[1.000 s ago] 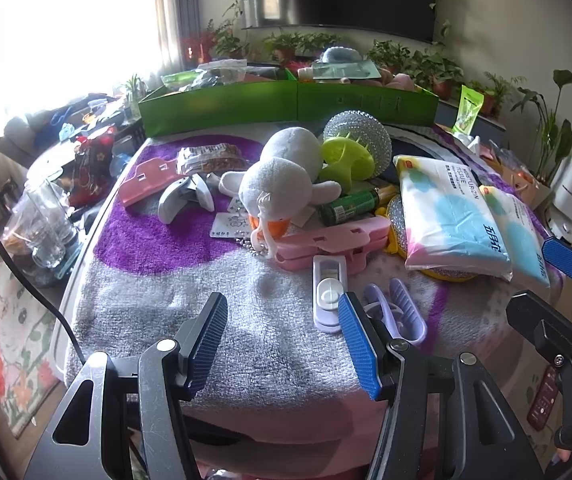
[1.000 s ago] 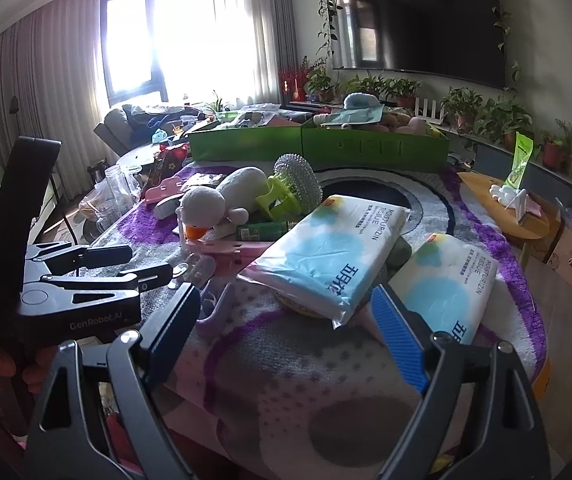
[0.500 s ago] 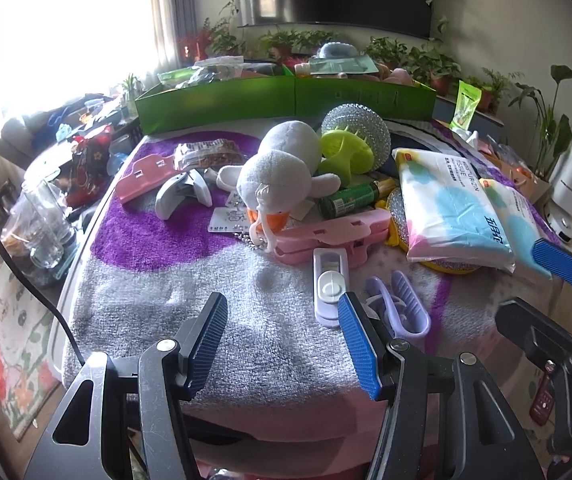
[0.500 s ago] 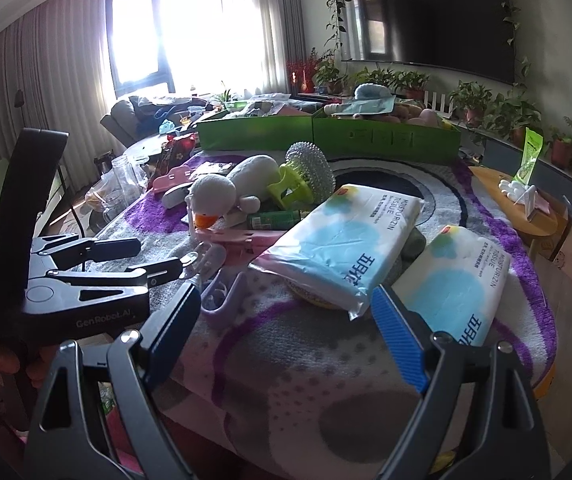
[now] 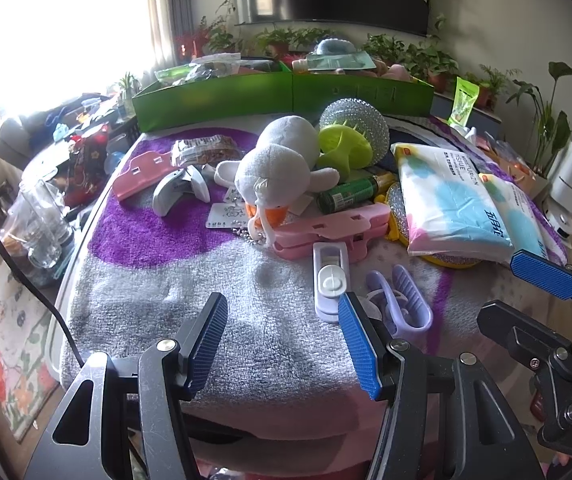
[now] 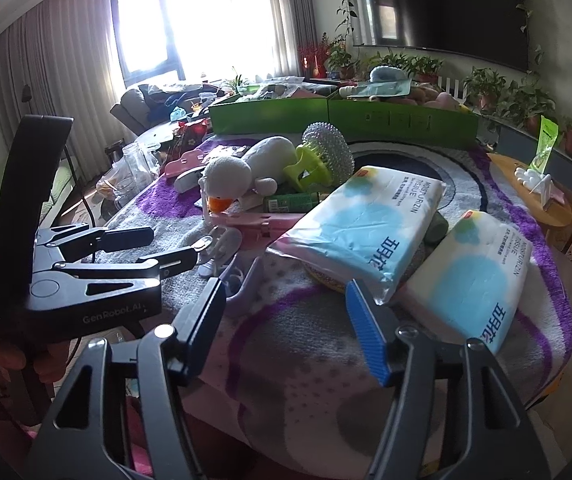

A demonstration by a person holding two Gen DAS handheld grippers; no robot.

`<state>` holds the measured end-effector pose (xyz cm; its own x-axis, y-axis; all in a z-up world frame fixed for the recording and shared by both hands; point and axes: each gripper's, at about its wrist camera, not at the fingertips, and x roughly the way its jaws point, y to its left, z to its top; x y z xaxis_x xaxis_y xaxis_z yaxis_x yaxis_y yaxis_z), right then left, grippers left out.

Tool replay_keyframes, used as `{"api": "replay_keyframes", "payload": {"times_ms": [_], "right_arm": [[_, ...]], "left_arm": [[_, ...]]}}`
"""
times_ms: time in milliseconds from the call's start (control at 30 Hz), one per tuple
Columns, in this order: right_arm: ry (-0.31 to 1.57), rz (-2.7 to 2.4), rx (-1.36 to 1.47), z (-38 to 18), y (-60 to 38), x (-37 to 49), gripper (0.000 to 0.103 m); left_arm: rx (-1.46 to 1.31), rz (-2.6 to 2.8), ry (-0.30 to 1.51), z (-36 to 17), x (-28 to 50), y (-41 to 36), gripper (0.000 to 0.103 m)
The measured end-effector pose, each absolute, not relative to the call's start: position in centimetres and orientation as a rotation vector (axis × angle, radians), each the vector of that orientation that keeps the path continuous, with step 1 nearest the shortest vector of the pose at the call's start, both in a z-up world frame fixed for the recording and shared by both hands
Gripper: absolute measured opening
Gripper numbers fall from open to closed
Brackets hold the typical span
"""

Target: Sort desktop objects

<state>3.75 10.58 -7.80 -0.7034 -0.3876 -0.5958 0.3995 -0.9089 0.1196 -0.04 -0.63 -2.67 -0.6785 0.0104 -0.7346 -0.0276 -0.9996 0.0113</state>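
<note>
We have brought both tools a little closer to the bench (image 5: 134,312) in the last second; the objects now look larger in both views, and nothing on the towel has moved. The left gripper (image 5: 282,344) has its jaws apart and empty, low in the frame, with the white slider clip (image 5: 331,280) and the lilac clip (image 5: 406,300) just beyond its right finger. The right gripper (image 6: 286,328) is also spread and empty, and the nearer tissue pack (image 6: 366,232) lies just above it. The green boxes (image 5: 286,92) stand at the far edge, upper centre. We judge that sorting has not started: this is only the approach.
</note>
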Motion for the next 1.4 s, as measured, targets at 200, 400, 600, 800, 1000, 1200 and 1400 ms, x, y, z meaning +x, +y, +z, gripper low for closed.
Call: {"api": "replay_keyframes", "payload": {"times_ms": [200, 400, 600, 800, 1000, 1200, 1400], "right_arm": [[0.034, -2.538, 0.917, -8.2, 10.1, 3.5, 0.057], [0.021, -2.459, 0.997, -9.2, 9.3, 3.0, 0.025], [-0.034, -2.4, 1.053, -10.2, 8.6, 2.2, 0.027], [-0.008, -2.396, 1.073, -10.6, 7.4, 1.7, 0.029], [-0.01, -2.388, 1.056, -10.5, 6.9, 1.5, 0.043], [0.001, -2.415, 1.055, -10.6, 6.1, 1.0, 0.047], [0.007, -2.455, 1.046, -11.0, 5.7, 0.2, 0.042]], "left_arm": [[-1.253, 2.838, 0.043, -3.1, 0.0, -0.5, 0.058], [-1.228, 2.799, 0.024, -3.2, 0.2, -0.3, 0.058], [-1.207, 2.775, 0.013, -2.9, 0.0, -0.4, 0.058], [-1.208, 2.811, -0.005, -2.7, -0.2, -1.6, 0.058], [-1.211, 2.808, 0.01, -2.8, -0.1, -1.7, 0.058], [-1.21, 2.814, 0.008, -2.7, -0.3, -2.1, 0.058], [-1.206, 2.821, 0.0, -2.6, -0.3, -2.5, 0.058]]}}
